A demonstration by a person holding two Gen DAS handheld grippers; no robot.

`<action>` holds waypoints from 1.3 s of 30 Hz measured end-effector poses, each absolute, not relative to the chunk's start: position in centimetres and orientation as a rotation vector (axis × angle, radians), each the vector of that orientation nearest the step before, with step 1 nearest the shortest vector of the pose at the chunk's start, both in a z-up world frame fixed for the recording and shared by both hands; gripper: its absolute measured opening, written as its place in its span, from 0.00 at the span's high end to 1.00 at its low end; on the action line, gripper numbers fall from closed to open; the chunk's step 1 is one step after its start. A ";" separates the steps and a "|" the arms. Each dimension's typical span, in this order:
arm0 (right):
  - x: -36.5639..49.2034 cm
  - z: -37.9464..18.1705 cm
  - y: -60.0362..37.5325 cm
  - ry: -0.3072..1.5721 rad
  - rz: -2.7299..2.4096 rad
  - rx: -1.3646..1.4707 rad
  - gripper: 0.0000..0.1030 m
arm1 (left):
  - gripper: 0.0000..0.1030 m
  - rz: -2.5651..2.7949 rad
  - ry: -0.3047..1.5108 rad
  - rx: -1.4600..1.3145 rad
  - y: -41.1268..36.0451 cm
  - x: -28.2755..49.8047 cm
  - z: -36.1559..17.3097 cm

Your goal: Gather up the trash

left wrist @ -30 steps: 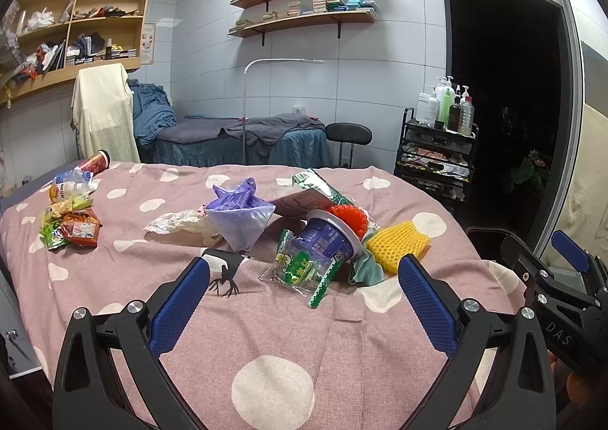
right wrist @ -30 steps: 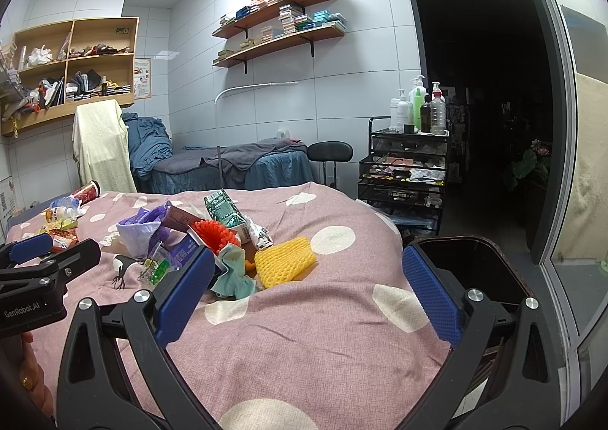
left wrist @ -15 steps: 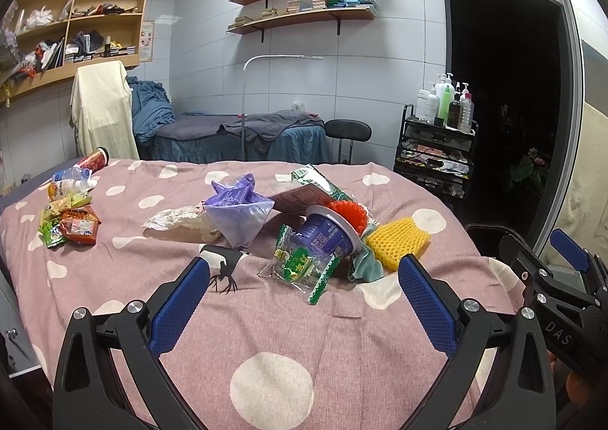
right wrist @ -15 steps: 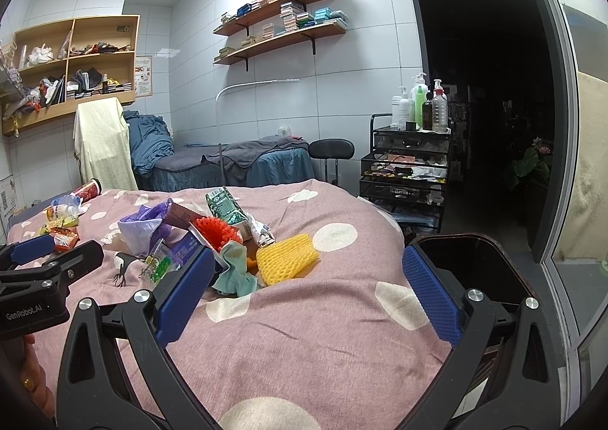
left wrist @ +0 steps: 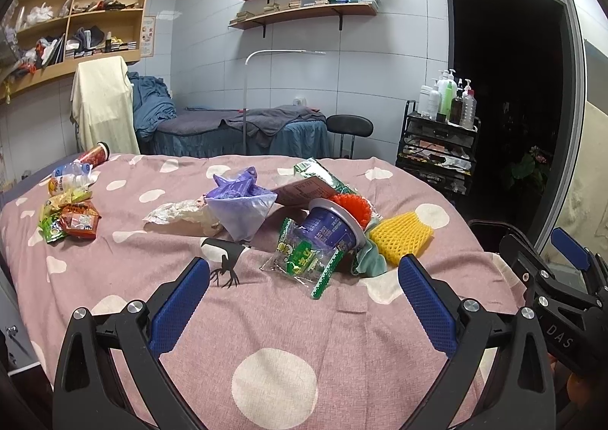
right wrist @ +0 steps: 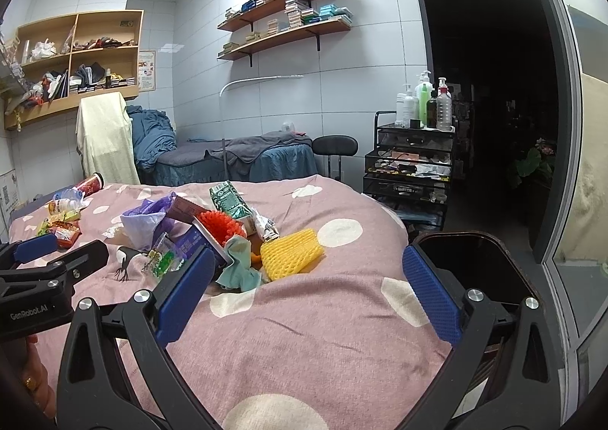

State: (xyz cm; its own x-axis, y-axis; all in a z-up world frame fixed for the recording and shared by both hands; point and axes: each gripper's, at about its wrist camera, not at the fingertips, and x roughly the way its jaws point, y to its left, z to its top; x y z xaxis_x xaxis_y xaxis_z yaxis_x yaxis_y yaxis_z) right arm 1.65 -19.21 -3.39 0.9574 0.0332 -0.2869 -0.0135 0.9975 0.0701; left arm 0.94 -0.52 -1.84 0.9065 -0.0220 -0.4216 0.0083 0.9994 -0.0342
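Observation:
A heap of trash lies mid-bed on the pink spotted cover (left wrist: pixel 266 316): a purple plastic bag (left wrist: pixel 240 207), a purple noodle cup (left wrist: pixel 331 228) on its side, a green snack wrapper (left wrist: pixel 300 259), a yellow foam net (left wrist: pixel 401 234), a red foam net (left wrist: pixel 351 204) and a crumpled white wrapper (left wrist: pixel 178 215). More wrappers (left wrist: pixel 72 219) and a bottle (left wrist: pixel 68 179) lie at the far left. My left gripper (left wrist: pixel 304 301) is open and empty, just short of the heap. My right gripper (right wrist: pixel 304 297) is open and empty, with the yellow foam net (right wrist: pixel 290 253) ahead of it.
A black bin (right wrist: pixel 467 259) stands by the bed's right edge, in front of the right gripper's right finger. A black trolley with bottles (right wrist: pixel 412 160), a stool (right wrist: pixel 334 147) and a second bed (right wrist: pixel 235 156) stand behind. A dark doorway is at right.
Both grippers have drifted slightly; the heap sits a little higher and farther in the left wrist view. Nothing was taken hold of.

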 end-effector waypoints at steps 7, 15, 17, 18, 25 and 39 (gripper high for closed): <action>2.6 -3.7 -19.0 0.338 0.032 0.046 0.05 | 0.05 -0.020 0.472 -0.029 -0.1 1.5 -2.4; 6.2 -4.1 -18.0 0.501 0.092 -0.010 0.05 | 0.05 -0.043 0.637 -0.016 2.2 4.4 -4.4; 7.2 -4.1 -17.8 0.534 0.117 -0.004 0.05 | 0.05 -0.049 0.665 -0.020 2.7 5.1 -4.7; 7.6 -4.1 -17.6 0.541 0.122 -0.007 0.05 | 0.05 -0.062 0.680 -0.027 3.0 5.5 -4.9; 9.7 -4.3 -16.5 0.590 0.147 -0.050 0.05 | 0.05 -0.210 0.782 -0.024 3.1 9.3 -5.6; 12.7 -5.6 -17.7 0.711 0.125 -0.013 0.05 | 0.12 -0.237 0.904 0.136 1.3 14.8 -7.7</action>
State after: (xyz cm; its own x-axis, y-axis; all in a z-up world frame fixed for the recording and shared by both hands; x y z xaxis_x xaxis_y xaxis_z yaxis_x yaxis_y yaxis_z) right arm 12.70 -17.68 -5.65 0.7506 0.1098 -0.6516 -0.1189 0.9924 0.0303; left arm 14.83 1.29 -7.68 0.5945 -0.1459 -0.7907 0.2603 0.9654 0.0175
